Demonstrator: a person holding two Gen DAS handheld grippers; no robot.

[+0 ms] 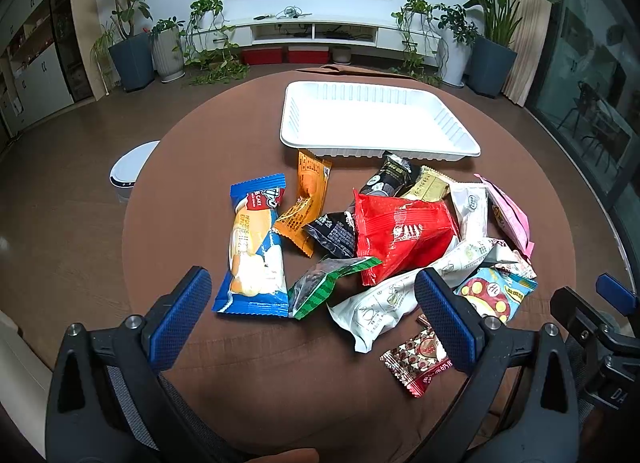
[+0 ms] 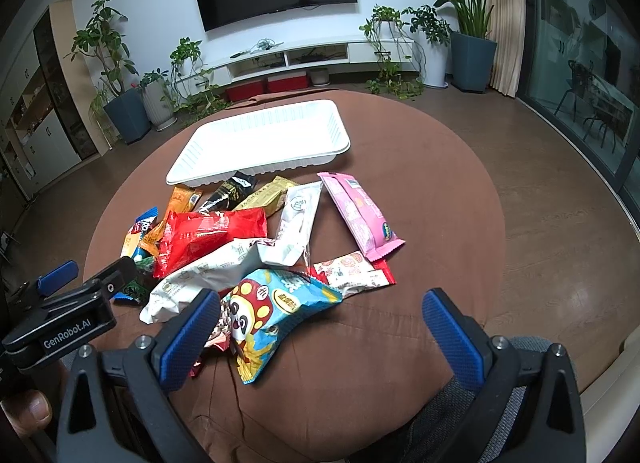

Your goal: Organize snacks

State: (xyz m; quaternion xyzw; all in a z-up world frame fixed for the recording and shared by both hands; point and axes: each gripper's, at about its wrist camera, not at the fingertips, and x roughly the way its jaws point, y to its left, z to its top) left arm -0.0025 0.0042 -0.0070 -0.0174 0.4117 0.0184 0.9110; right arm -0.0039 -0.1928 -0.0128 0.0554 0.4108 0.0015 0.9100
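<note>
A pile of snack packets lies on a round brown table (image 1: 248, 375), in front of an empty white tray (image 1: 378, 121). The pile includes a blue cake pack (image 1: 256, 247), an orange pack (image 1: 306, 199), a red pack (image 1: 404, 235), a white pack (image 1: 400, 295) and a pink pack (image 2: 360, 215). My left gripper (image 1: 312, 319) is open and empty, near the pile's front edge. My right gripper (image 2: 320, 335) is open and empty, above a light-blue mushroom pack (image 2: 276, 315). The tray also shows in the right wrist view (image 2: 260, 143).
A white bin (image 1: 130, 167) stands on the floor left of the table. A TV unit and several potted plants line the far wall. The other gripper's body shows at each view's edge (image 2: 60, 319).
</note>
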